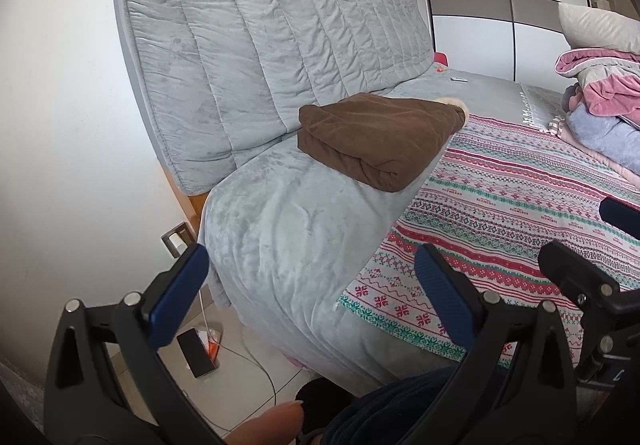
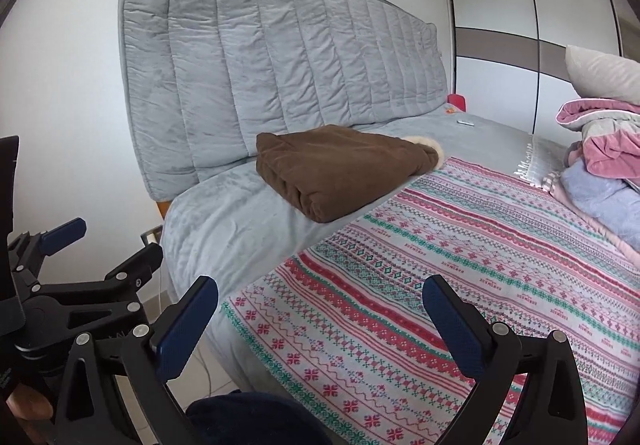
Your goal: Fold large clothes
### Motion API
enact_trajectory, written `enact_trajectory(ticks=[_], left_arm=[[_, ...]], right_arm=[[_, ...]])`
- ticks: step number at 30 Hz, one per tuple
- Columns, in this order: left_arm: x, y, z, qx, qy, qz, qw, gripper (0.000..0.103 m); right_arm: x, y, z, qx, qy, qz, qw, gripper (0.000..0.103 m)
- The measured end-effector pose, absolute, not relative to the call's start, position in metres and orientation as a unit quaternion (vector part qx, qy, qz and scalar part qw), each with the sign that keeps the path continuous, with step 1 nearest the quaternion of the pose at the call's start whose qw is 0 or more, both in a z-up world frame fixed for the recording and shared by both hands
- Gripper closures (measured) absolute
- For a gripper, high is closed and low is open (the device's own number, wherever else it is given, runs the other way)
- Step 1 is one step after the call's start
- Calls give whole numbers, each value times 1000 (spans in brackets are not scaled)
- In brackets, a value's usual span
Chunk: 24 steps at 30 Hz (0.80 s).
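Left tool (image 1: 312,301) and right tool (image 2: 320,319) — both spread wide, holding nothing, poised over the near edge of the bed (image 2: 240,213). Folded brown garment (image 2: 336,173) lies at 12 o'clock beyond them, on the grey cover beside the patterned blanket (image 2: 460,265). Unfolded clothes pile (image 2: 604,149) — 2 o'clock.

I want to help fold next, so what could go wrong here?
Both tongs, the left tongs and the right tongs, are open and empty. The folded brown garment sits near the bed's edge, so a bump might slide it off. The messy clothes pile lies across the patterned blanket; pulling one piece could drag others along.
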<state>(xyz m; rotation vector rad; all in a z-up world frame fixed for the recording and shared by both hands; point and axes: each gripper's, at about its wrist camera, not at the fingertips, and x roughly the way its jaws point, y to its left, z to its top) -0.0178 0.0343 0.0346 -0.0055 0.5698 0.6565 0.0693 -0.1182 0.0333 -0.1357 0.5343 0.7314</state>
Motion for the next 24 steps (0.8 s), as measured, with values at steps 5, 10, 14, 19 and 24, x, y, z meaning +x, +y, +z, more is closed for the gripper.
enact_trajectory(ticks=[5,10,14,19,24], left_arm=[[-15,34,33,-1,281,314,907,1],[-14,36,33,-2,282,313,907,1],[-14,36,33,-4,281,313,907,1],[-15,36,33,-5,280,313,907,1],[-15,35,33,-4,281,312,907,1]], right_arm=[[70,-119,33,-65,258,348,899,0],[70,-118,32,-68,258,345,900,0],[70,-118,32,-68,259,346,899,0],[70,-118,31,-68,260,347,898,0],[69,-117,30,-69,261,347,898,0]])
